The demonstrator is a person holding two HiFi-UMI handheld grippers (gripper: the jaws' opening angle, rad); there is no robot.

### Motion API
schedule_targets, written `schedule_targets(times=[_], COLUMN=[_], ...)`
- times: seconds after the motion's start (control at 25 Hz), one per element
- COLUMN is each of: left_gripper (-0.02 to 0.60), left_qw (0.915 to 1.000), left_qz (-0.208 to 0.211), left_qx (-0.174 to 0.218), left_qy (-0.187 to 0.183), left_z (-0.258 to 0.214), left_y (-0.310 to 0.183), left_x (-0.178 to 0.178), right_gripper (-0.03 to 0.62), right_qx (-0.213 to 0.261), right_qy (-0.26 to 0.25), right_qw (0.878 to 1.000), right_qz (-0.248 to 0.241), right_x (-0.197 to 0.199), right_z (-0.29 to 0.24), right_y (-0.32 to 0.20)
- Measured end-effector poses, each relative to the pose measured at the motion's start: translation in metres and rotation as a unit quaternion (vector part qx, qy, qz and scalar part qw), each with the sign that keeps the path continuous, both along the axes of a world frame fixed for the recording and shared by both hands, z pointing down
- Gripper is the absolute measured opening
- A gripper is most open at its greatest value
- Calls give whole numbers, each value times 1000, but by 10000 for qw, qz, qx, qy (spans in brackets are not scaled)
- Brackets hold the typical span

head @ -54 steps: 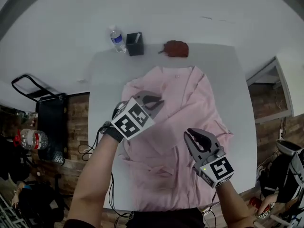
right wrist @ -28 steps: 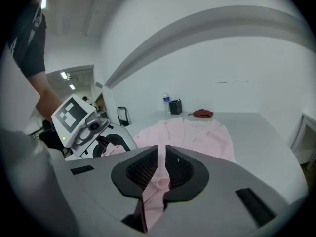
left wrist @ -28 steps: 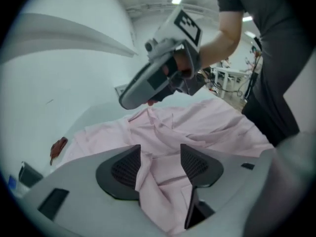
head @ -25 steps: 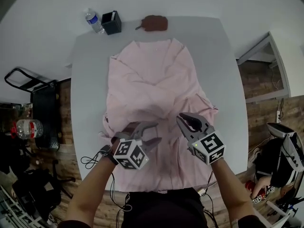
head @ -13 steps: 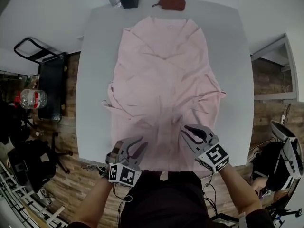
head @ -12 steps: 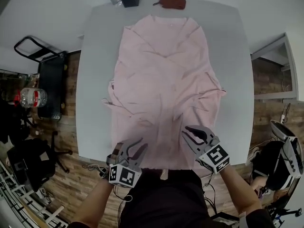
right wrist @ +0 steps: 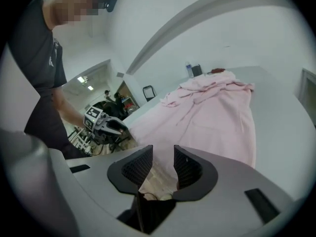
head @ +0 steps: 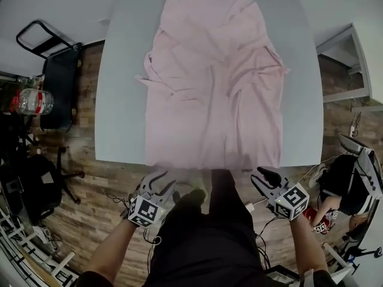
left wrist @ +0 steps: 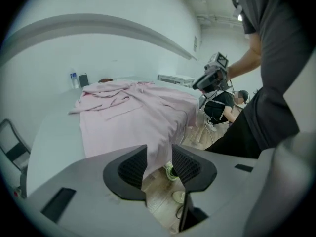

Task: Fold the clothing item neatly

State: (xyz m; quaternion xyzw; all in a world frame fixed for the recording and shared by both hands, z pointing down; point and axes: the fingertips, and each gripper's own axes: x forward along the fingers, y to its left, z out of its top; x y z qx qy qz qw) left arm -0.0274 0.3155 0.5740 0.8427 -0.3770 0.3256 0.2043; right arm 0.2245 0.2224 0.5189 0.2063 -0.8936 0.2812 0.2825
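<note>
- Left gripper [head: 160, 183]: off the bench [head: 122, 100], just below its near edge. Jaws are opening; a hem corner shows in the gap, but the pads aren't pinching it.
- Shirt [head: 209, 82]: lies flat lengthwise on the bench, creased, hem draped over the near edge.
- Right gripper [head: 263, 179]: clear of the edge, jaws opening, nothing held.
- Step, likely: laying-out. Next: pinch both hem corners and carry them toward the collar.

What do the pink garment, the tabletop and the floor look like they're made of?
Pink garment: thin woven cloth, probably cotton or a blend, matte; it creases softly and drapes over the edge.
Table: smooth, pale grey, matte, likely laminate or painted board.
Floor: brown planks with grain, wood or wood-look.
</note>
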Motion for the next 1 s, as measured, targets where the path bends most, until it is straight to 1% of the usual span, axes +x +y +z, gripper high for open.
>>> schedule_targets(times=[0.16,0.24,0.32,0.44,0.6,0.68,0.8,0.92,1.0], left_gripper=[170,195,240,271,328,341,342,342,341], left_qw=[9975,9935,9875,9829,9742,9741,9790,9815,9827], left_qz=[-549,-963,-1382,-1660,-2036,-2035,-1737,-1527,-1468], left_qx=[-296,-442,-572,-633,-674,-647,-656,-642,-578], left_qy=[345,424,491,490,701,748,838,963,971], left_z=[29,47,65,89,114,122,136,144,146], left_y=[23,31,36,36,28,22,11,-3,-12], left_x=[-11,-20,-30,-39,-59,-66,-59,-52,-53], right_gripper=[150,170,183,198,227,246,261,262,262], right_qx=[-233,-262,-269,-299,-392,-424,-422,-335,-218], right_qy=[446,644,770,864,938,902,753,708,650], right_qw=[9980,9963,9947,9928,9902,9887,9872,9867,9875], right_qz=[387,513,628,780,959,1121,1342,1421,1417], right_x=[45,64,81,102,122,131,137,132,123], right_z=[42,62,80,103,136,150,162,174,179], right_y=[41,48,47,45,39,30,13,2,-5])
